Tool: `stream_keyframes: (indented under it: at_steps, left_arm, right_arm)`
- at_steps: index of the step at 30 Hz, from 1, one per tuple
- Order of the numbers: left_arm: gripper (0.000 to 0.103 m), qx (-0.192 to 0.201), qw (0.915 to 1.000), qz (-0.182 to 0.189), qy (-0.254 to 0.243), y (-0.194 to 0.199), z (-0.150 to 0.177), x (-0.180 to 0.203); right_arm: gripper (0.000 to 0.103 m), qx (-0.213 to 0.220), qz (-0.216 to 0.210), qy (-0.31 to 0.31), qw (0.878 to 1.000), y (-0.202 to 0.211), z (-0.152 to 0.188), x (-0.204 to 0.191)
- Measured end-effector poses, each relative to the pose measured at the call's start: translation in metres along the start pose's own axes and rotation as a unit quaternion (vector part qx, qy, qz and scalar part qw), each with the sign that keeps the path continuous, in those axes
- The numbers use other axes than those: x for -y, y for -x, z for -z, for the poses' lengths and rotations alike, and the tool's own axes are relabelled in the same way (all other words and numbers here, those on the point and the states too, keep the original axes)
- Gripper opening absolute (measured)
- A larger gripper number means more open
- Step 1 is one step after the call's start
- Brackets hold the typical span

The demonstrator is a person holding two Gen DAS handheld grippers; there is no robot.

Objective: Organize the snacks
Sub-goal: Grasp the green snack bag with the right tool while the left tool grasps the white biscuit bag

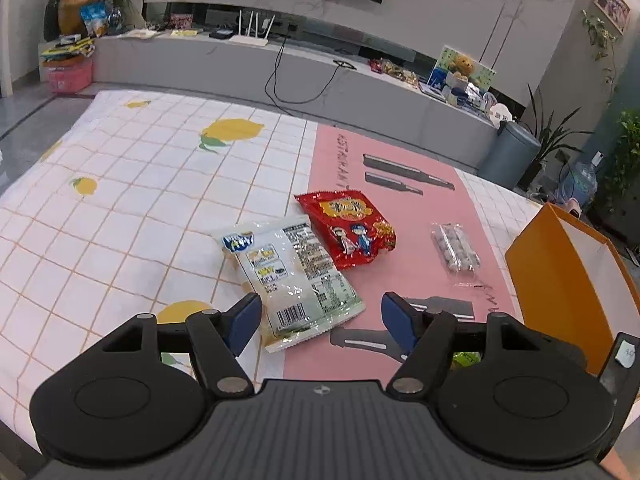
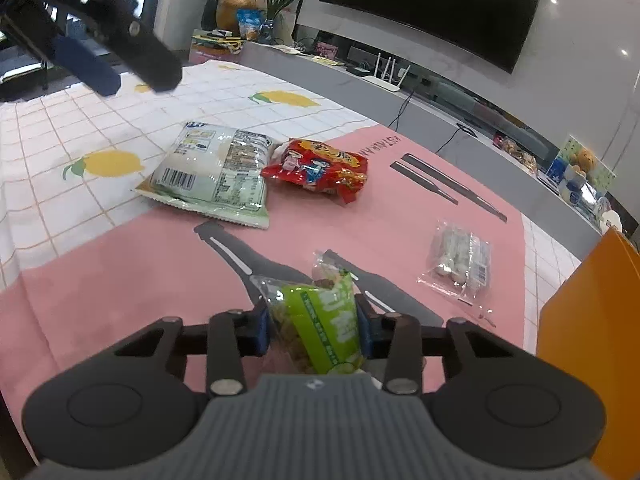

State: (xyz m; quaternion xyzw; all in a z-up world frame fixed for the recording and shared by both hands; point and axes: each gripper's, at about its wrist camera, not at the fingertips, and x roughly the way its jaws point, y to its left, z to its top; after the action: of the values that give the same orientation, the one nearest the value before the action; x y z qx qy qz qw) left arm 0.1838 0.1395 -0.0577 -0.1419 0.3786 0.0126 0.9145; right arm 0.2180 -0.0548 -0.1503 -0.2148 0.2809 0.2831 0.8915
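My left gripper (image 1: 320, 320) is open, its blue pads on either side of the near end of a white-and-green snack bag (image 1: 294, 280) lying flat on the table. A red snack bag (image 1: 348, 232) lies just beyond it, and a clear pack of small round sweets (image 1: 456, 248) to the right. My right gripper (image 2: 314, 330) is shut on a green snack packet (image 2: 324, 328), held above the pink mat. In the right wrist view the white-and-green bag (image 2: 212, 172), the red bag (image 2: 320, 168) and the clear pack (image 2: 460, 260) lie ahead. The left gripper (image 2: 100, 56) hovers at the top left.
An orange open box (image 1: 560, 280) stands at the right edge of the table, also in the right wrist view (image 2: 592, 320). A pink mat (image 1: 400, 184) covers part of the lemon-print tablecloth (image 1: 140, 184). A grey TV bench (image 1: 280, 68) runs behind.
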Motion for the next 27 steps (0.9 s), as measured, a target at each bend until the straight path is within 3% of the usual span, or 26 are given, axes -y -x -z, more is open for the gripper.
stream_keyframes:
  at_steps: [6,12,18,23,27]
  left_arm:
    - [0.081,-0.015,0.9999,0.004,-0.004,-0.006,-0.004,-0.002]
    - [0.082,-0.030,0.9986,0.031,0.032,-0.022,-0.021,-0.010]
    - [0.082,-0.054,0.9982,-0.011,0.024,-0.066,-0.035,-0.007]
    - [0.083,-0.080,0.9958,-0.009,0.044,-0.091,-0.038,-0.006]
    - [0.086,-0.082,0.9936,-0.065,0.043,-0.104,-0.035,-0.004]
  right_arm:
    - [0.037,0.012,-0.012,-0.027,0.999,0.014,-0.001,0.004]
    - [0.037,0.010,-0.010,-0.034,0.999,0.024,0.000,0.005]
    - [0.038,-0.007,-0.013,-0.050,0.999,0.016,0.003,0.006]
    - [0.039,-0.009,-0.011,-0.043,0.999,0.016,0.006,0.003]
    - [0.039,-0.011,-0.005,-0.038,0.999,0.017,0.008,0.004]
